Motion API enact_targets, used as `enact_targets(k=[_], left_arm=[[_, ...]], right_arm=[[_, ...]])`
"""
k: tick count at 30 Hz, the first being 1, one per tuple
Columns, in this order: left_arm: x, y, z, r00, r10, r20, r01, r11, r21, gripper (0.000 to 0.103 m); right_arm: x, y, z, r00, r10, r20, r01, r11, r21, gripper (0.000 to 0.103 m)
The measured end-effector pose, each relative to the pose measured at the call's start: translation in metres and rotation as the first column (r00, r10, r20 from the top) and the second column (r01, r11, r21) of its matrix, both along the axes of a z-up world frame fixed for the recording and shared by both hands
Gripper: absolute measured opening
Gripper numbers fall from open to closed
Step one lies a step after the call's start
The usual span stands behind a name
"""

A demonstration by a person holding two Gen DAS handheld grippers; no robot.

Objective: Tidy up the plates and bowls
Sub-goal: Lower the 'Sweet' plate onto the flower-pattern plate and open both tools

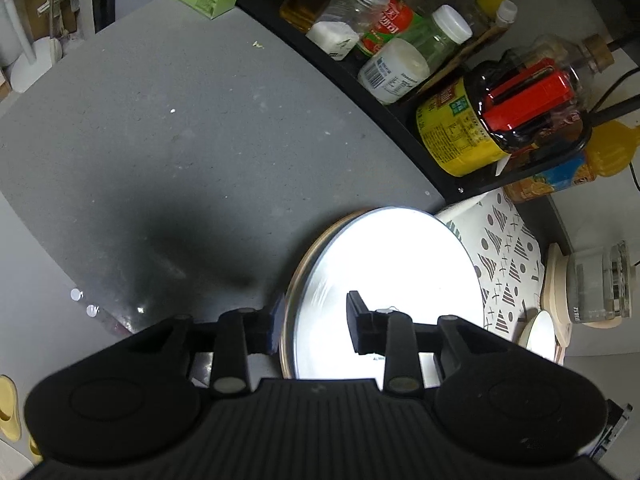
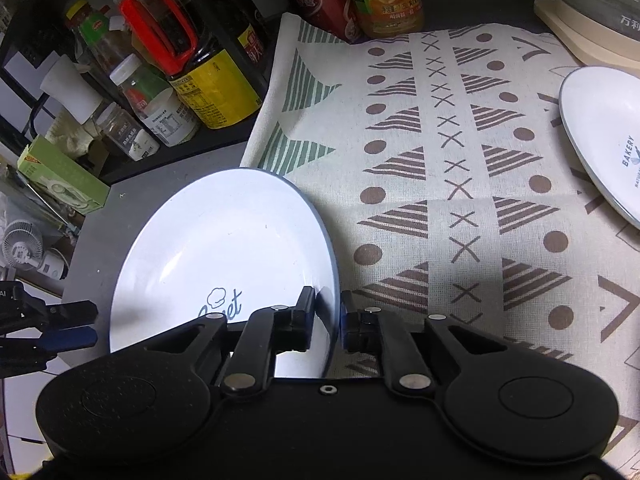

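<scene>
Grey counter [image 1: 160, 152], patterned cloth [image 2: 420, 160] to its right, a rack of bottles [image 2: 192, 60] behind.

Plate [image 2: 224, 248]: white, printed logo, lying across the seam between counter and cloth, its right rim over the cloth's edge. In the left wrist view a brownish rim shows under its left edge, so I judge it sits on another plate (can't confirm). A second plate [image 2: 600, 140], marked BAKERY, lies well apart at the cloth's far right, by a kettle base [image 2: 580, 40].

Right gripper [image 2: 328, 320]: jaws straddle the plate's right rim, one finger above the plate, one outside over the cloth. The gap is narrow, and whether the pads still bite I cannot tell.

Left gripper [image 1: 316, 320]: jaws partly spread around the opposite rim, a clear gap beside the inner finger. I read no contact. It appears at the left edge of the right view, just beside the plate.

Key relation: both grippers bracket one plate from opposite sides; the right is the more closely engaged. The other plate lies to the right, nearer the right hand, so I judge any fetch that way falls to that hand.
</scene>
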State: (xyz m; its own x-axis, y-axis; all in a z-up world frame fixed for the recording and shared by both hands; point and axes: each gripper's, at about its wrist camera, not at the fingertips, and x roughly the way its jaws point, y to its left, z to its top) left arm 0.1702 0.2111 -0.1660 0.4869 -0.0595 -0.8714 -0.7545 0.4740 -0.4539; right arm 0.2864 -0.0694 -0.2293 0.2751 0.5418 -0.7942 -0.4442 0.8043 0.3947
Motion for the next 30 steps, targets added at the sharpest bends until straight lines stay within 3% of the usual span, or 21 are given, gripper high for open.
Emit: enact_targets(k=[13,23,28,30], left_arm=[[0.0,-0.004,-0.019,0.999,0.001,-0.051,-0.001,1.0,-0.007,0.031],[0.011,-0.011,-0.021,0.998,-0.018,-0.066,0.018,1.0,0.006,0.031],[0.014,-0.014,-0.006,0.999,-0.015,-0.045,0.017,0.999,0.048,0.043],[0.016,-0.015,0.0,0.999,-0.011,-0.034,0.013,0.998,0.058,0.048]], right_arm=[[0.004,-0.008,-0.006,0.999,-0.027,-0.045,0.028,0.999,0.02,0.027],[-0.001,-0.012,0.004,0.997,-0.033,-0.063,0.038,0.996,0.075,0.029],[-0.003,-0.013,0.022,0.999,-0.016,-0.035,0.02,0.994,0.106,0.044],[-0.002,-0.016,0.028,1.0,-0.013,-0.023,0.016,0.993,0.115,0.045]])
